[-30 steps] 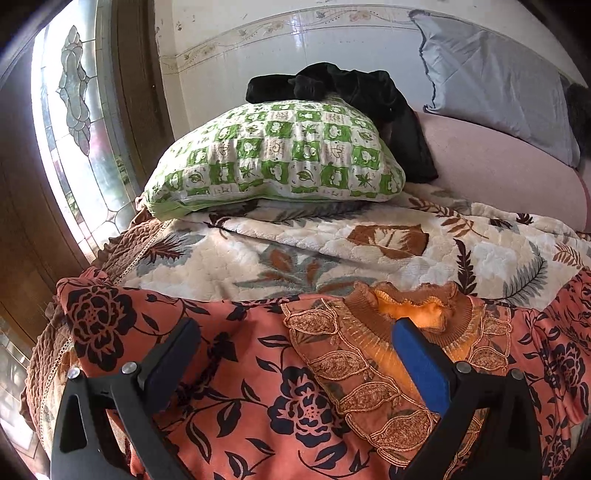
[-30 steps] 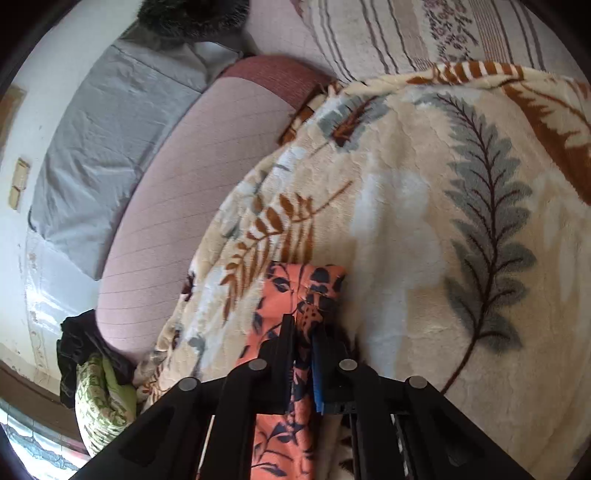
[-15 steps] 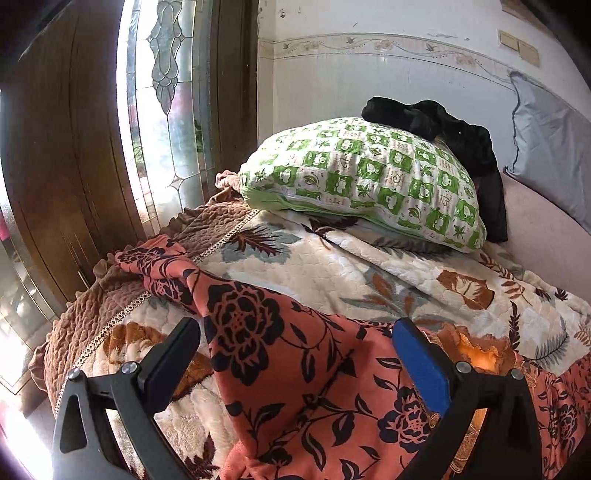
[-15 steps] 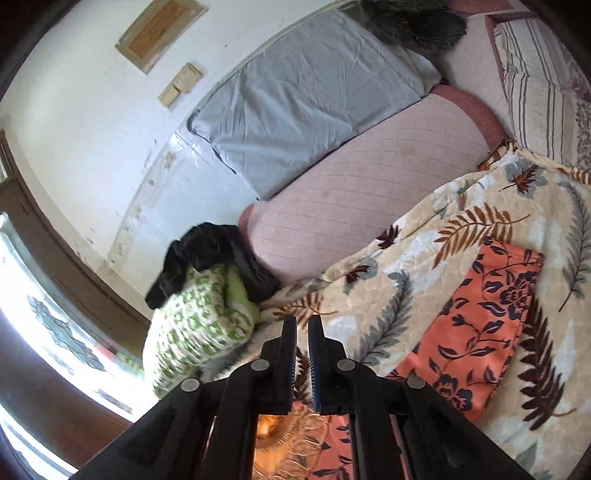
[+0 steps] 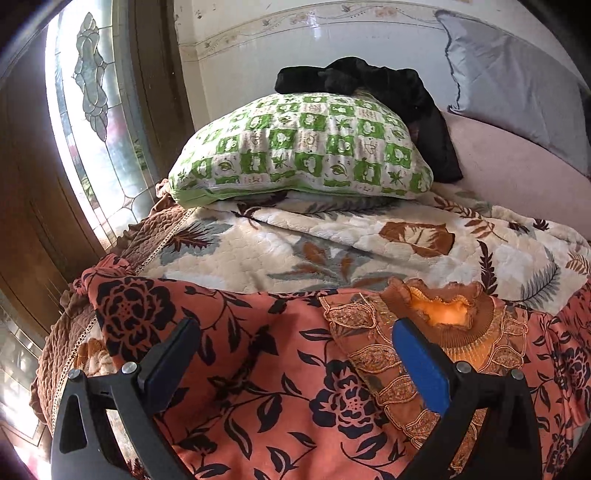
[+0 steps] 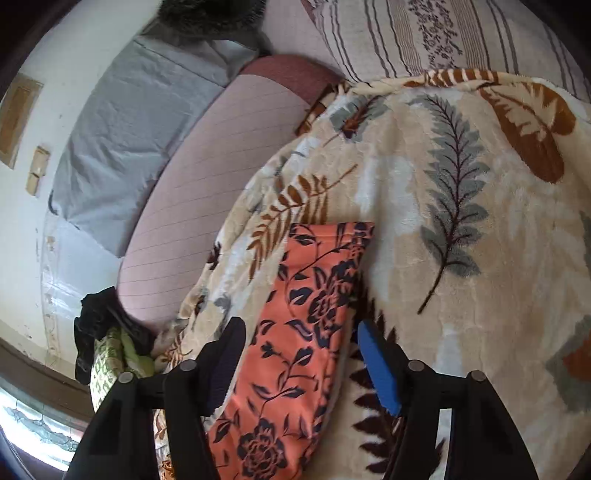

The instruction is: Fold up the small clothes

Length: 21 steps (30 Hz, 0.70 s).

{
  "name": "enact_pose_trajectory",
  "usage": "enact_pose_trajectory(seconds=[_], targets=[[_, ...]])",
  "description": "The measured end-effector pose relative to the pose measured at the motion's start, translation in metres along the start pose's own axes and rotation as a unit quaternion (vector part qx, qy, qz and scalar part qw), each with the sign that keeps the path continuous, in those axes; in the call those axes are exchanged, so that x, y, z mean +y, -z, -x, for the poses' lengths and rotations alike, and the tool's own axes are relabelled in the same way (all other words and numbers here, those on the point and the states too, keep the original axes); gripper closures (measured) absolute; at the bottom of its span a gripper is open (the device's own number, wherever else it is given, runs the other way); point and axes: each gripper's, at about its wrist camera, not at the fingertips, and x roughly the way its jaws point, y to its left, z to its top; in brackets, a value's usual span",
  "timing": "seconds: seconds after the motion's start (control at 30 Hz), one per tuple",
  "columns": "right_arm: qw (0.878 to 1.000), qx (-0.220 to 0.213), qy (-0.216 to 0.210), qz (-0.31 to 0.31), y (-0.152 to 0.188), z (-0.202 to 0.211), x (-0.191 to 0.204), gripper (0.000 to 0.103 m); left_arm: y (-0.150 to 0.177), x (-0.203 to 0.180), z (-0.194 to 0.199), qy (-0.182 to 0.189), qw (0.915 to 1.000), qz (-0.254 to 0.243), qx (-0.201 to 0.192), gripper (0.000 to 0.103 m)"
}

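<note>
The right gripper [image 6: 301,363] has just been opening; its jaws now stand apart, astride one thin orange sleeve with black flowers [image 6: 314,295] lying flat on the plush cream leaf-print blanket [image 6: 461,229]. The left gripper [image 5: 295,358] gapes wide over the same orange floral garment [image 5: 258,369], perhaps a tunic, with gold-embroidered collar [image 5: 447,314]. Beyond lie one plump green-checked pillow [image 5: 306,147] and one grey pillow [image 5: 509,70].

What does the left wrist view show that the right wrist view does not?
Only the left wrist view shows the garment's embroidered neckline, the whole green checked pillow and the open left gripper.

Only the right wrist view shows a flat sleeve, the striped bedding and the right gripper, whose jaws have just opened and now straddle that sleeve without pressing it.

Both show the orange floral garment, leaf-print blanket, grey pillow and black cloth.
</note>
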Motion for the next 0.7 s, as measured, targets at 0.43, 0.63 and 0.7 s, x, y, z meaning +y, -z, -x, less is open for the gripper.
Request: enact_pose_trajectory(seconds=[0.43,0.63,0.7], targets=[[0.994,-0.005,-0.068,-0.089,-0.027,-0.067,-0.043,0.098,-0.001,-0.027,-0.005,0.006,0.9999,-0.01,0.001,0.0],[0.989,-0.011,-0.145,-0.032,-0.003,-0.017,0.027,0.098,-0.006,-0.005,0.008,0.01,0.9997,0.018,-0.011,0.0],[0.985,-0.003,-0.172,-0.005,0.012,0.0,0.065,0.098,-0.009,0.008,0.012,0.005,0.9994,0.032,-0.015,0.0]])
